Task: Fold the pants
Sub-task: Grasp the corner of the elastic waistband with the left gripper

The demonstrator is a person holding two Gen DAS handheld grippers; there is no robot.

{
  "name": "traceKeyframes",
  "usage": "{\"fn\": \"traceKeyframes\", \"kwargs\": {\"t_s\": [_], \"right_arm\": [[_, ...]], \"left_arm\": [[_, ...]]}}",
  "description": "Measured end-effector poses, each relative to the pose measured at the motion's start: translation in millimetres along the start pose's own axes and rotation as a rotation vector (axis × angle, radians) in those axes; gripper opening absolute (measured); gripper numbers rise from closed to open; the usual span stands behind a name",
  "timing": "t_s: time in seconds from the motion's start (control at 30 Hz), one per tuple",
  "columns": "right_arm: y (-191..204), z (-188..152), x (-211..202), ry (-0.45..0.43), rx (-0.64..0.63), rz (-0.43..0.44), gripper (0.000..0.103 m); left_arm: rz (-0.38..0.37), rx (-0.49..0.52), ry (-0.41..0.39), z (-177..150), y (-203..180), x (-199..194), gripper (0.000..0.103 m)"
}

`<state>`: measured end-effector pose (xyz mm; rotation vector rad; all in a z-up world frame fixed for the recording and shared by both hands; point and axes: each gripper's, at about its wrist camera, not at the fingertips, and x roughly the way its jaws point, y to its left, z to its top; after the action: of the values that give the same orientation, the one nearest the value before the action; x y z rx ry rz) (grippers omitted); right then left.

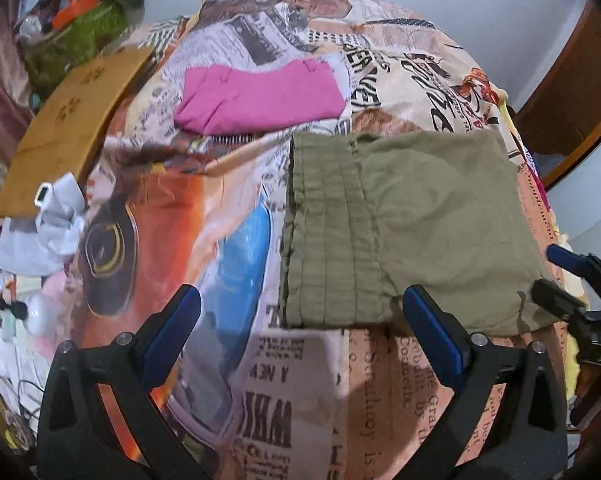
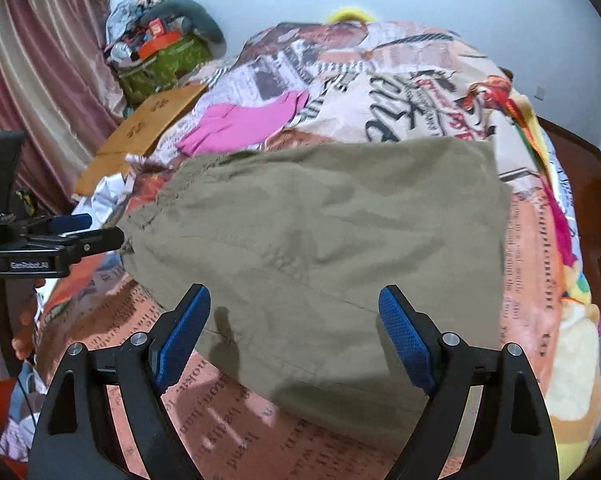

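We start with the bed (image 1: 220,208), covered in a newspaper-print sheet, which carries everything here. On it lie the olive pants (image 2: 320,232), already doubled into a compact, roughly square packet, flat on the sheet toward the near edge of the bed.

What the next move turns on is how that packet lies from each pair of fingers. From the right gripper (image 2: 294,332) the pants sit directly ahead and partly beneath, their near edge falling between the two blue pads. From the left gripper (image 1: 300,332) the packet lies ahead and off to the right, its gathered waistband (image 1: 324,232) forming the left edge and running away from us. We judge the packet only slightly longer across than deep, so a further fold would likely carry one side edge over to the other. The right hand is the nearer, being over the cloth; the left stands mostly over bare sheet, only its right finger at the cloth's near edge.

Both pairs of fingers stand wide and hold nothing.

The cloth itself is thin, creased cotton, with stitched rows along the elastic band and soft wrinkles across the top layer.

Farther back lie a folded pink garment (image 1: 256,96) and a cardboard sheet (image 1: 72,120), well apart from the pants.
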<state>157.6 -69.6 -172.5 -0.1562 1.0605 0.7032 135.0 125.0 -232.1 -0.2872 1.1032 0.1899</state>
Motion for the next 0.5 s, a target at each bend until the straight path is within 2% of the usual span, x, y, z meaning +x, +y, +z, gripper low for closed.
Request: {"fn": "traceKeyframes", "kwargs": {"t_s": [0.1,0.17,0.37,0.5], "right_arm": [[-3,-5,15,0.05,0.006,-0.023,0.084],[-7,-9,22,0.077,0.032,-0.001,0.084],[-7,-13,17,0.077,0.03,0.008,0.084],[-8,-16,16,0.07,0.034,0.016,0.084]], "left_arm": [[-0.068,-0.037,0.029,-8,0,1,0.102],[-0.116,-0.047,0.044,-13,-3,2,0.102],[-0.2,-0.035,0.099,-18,-20,12,0.102],[-0.308,-0.112,0.146,-20,-21,24,0.102]]}}
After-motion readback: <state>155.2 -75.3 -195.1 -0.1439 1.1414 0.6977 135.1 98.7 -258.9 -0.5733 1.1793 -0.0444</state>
